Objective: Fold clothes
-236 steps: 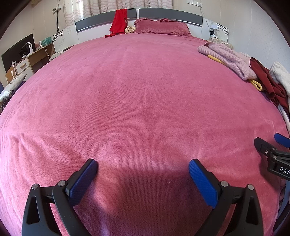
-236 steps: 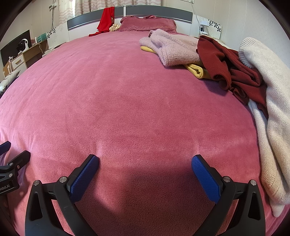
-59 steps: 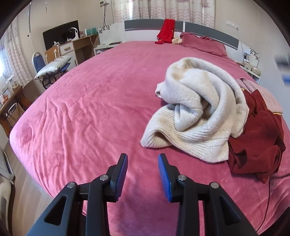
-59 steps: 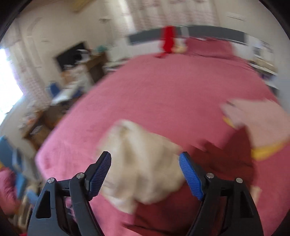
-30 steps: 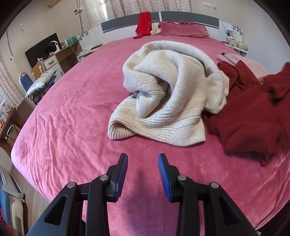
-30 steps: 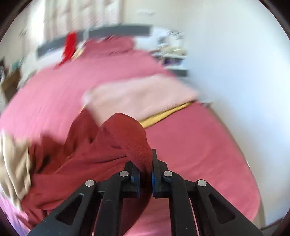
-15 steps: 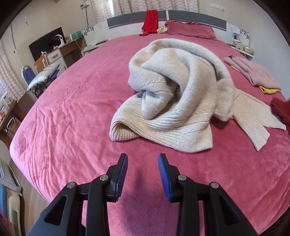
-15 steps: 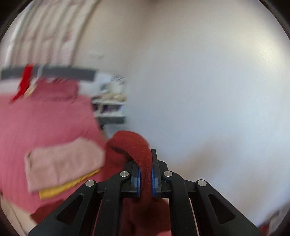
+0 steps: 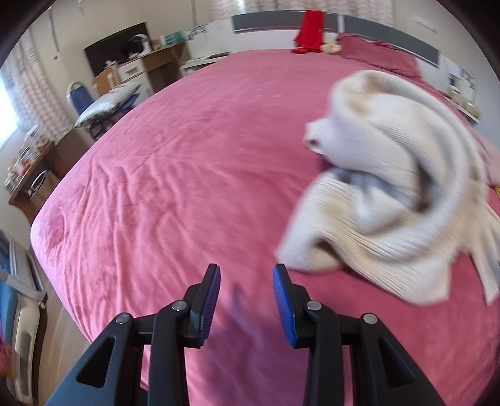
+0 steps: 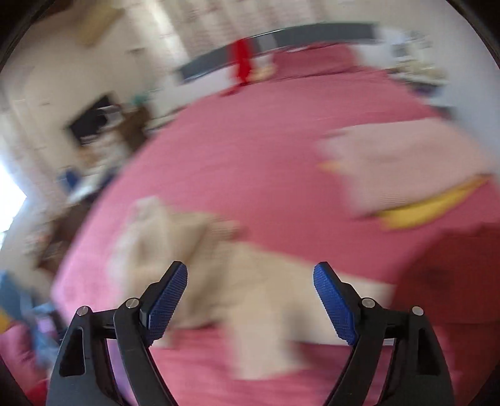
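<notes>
Your left claw hangs above the near part of the bed, its blue pads a narrow gap apart with nothing between them, so it is slightly parted and holds no cloth. The cream sweater lies crumpled in a heap ahead and to the right of that claw, its ribbed hem reaching toward the right pad but not touching it. To the left of the heap you have a wide stretch of wrinkled pink bed cover running up to the headboard, where a red garment hangs beside a pillow. The bed's left edge curves down to a wooden floor, and beyond it stand a desk and a blue chair carrying a pale cushion. Your right claw is spread wide and grips nothing; its view is heavily blurred. Through it the cream sweater sits just ahead of and between the two fingers, spreading past the left pad. A dark red garment lies to the right of the right finger, beside the sweater; whether the two touch cannot be told through the blur. Farther up the right side, a pale pink garment rests over a yellow one near the bed's right edge. Between those piles and the headboard the middle of the bed is bare cover.
</notes>
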Tool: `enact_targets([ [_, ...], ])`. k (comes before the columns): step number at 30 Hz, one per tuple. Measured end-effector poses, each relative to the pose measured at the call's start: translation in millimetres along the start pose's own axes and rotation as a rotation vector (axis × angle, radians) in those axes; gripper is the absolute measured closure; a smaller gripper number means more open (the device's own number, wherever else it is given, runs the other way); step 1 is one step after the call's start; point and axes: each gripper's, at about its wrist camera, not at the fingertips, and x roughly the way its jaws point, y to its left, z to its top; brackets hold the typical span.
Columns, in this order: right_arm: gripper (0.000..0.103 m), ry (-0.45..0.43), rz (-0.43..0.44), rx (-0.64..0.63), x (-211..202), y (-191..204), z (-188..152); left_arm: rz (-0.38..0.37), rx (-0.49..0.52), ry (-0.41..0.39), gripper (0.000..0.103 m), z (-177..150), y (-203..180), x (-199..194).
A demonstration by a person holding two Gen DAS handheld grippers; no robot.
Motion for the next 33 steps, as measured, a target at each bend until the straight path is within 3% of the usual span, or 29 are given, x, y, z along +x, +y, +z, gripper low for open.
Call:
enact_targets([
  [2,0.019,0.058,0.008,-0.053,33,31,0,0.007,-0.042,0.019,0.068,12,16,16],
  [4,0.019,0.105,-0.139,-0.127,79,60,7,0.025,-0.071,0.049,0.068,25,29,33],
  [6,0.019,0.121,-0.237,-0.139,115,67,13,0.043,-0.095,0.079,0.068,39,43,47],
  [9,0.019,0.217,-0.254,-0.085,163,64,15,0.027,-0.123,0.072,0.068,45,58,59],
  [11,0.046,0.26,-0.236,-0.032,188,57,13,0.025,-0.118,0.077,0.068,49,65,67],
  [12,0.075,0.255,-0.215,0.002,191,53,13,0.02,-0.116,0.077,0.068,49,67,70],
  [13,0.077,0.25,-0.202,0.027,191,50,14,0.015,-0.114,0.078,0.068,50,69,73],
  [19,0.082,0.112,-0.104,0.054,140,49,30,-0.034,-0.11,0.063,0.068,40,65,72],
  [22,0.083,0.001,-0.04,0.036,77,56,40,-0.06,-0.085,0.04,0.068,31,53,57],
  [25,0.083,-0.051,-0.037,-0.045,19,66,31,-0.093,-0.042,-0.008,0.068,22,35,34],
  [29,0.082,0.087,-0.089,-0.126,-11,57,-32,-0.167,0.007,-0.074,0.068,8,16,3],
  [33,0.073,0.251,-0.154,-0.169,-39,39,-101,-0.228,0.07,-0.081,0.068,-3,-5,-9],
])
